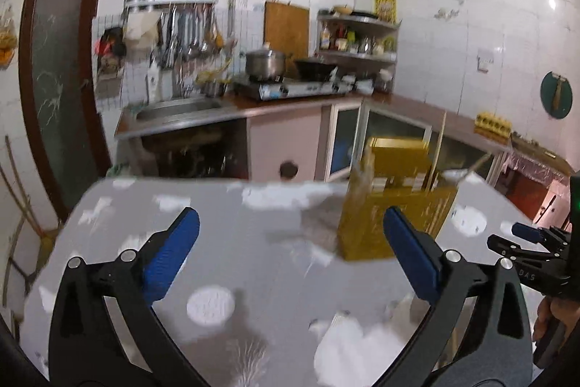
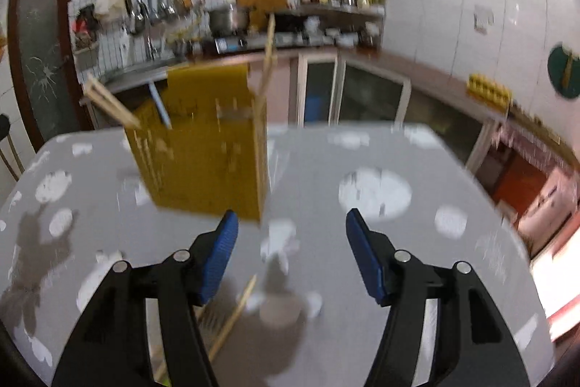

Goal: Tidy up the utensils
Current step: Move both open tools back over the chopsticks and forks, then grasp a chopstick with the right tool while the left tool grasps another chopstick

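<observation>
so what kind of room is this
Most likely a home kitchen: a steel sink set in the counter, a gas stove carrying a lidded pot, and ladles hanging on a wall rack.

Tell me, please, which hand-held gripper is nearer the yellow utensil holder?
Right, narrowly: the right hand-held gripper sits just before the yellow utensil holder; the left hand-held gripper is slightly farther back.

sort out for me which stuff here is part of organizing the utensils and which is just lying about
Job:
- yellow slotted plastic utensil holder on the grey patterned table
- wooden chopsticks in it
- loose wooden chopsticks on the table

Lying about:
- steel pot
- wooden cutting board
</observation>
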Tool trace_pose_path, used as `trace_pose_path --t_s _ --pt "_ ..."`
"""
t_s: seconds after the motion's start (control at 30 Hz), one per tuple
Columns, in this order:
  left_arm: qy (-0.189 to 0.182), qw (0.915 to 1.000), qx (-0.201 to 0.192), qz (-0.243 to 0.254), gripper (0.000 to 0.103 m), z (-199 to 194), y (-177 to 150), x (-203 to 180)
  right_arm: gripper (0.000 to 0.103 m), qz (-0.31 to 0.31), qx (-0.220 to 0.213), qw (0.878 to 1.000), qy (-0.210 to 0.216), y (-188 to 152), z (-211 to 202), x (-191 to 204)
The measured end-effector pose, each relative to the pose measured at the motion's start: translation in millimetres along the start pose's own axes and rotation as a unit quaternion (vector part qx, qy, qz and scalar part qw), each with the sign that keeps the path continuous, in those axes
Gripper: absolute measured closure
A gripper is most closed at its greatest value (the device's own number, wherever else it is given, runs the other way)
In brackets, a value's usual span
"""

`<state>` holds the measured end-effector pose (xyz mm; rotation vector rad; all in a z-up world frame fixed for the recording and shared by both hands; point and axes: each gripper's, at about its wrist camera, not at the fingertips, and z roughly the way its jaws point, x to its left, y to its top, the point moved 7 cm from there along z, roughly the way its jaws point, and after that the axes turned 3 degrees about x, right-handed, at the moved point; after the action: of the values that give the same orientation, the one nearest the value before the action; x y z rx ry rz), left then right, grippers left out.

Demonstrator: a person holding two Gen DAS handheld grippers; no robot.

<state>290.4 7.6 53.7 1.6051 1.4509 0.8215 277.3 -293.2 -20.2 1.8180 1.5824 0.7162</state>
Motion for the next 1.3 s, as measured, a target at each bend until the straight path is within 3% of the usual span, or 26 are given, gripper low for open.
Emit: trace_pose_path --t_s 0.2,0.47,0.57,0.67,0.73,1.0,1.3 --pt "0.007 0.9978 0.065 -0.005 0.005 27.0 -52.1 9.9 0.044 0.017 0.052 0.998 -0.010 -33.9 29.1 5.7" --pt "-0.004 0.9941 0.108 -0.004 0.005 47.6 -83.5 8.1 0.064 0.042 0.107 0.993 -0.001 -47.6 60.8 22.6" --pt "-0.015 0.9928 0.119 0.002 0.005 49.9 -88.4 1.7 0.077 0.049 0.132 0.990 -0.003 -54.3 73.1 27.5" --pt "-0.024 0.9919 0.124 0.005 0.005 49.2 -89.9 -5.5 0.082 0.048 0.133 0.990 -0.012 -54.9 77.4 32.5" --pt "-0.031 0.9910 0.130 0.007 0.005 49.2 -89.9 -10.9 0.094 0.040 0.131 0.990 -0.014 -53.8 79.4 35.5" --pt "-0.066 0.9842 0.162 0.029 0.005 48.3 -103.2 -48.1 0.097 0.044 0.127 0.991 -0.001 -55.2 66.4 17.8" --pt "-0.111 0.9670 0.207 0.098 0.005 54.3 -134.0 -113.0 0.097 0.049 0.119 0.992 -0.004 -65.0 46.2 -23.7"
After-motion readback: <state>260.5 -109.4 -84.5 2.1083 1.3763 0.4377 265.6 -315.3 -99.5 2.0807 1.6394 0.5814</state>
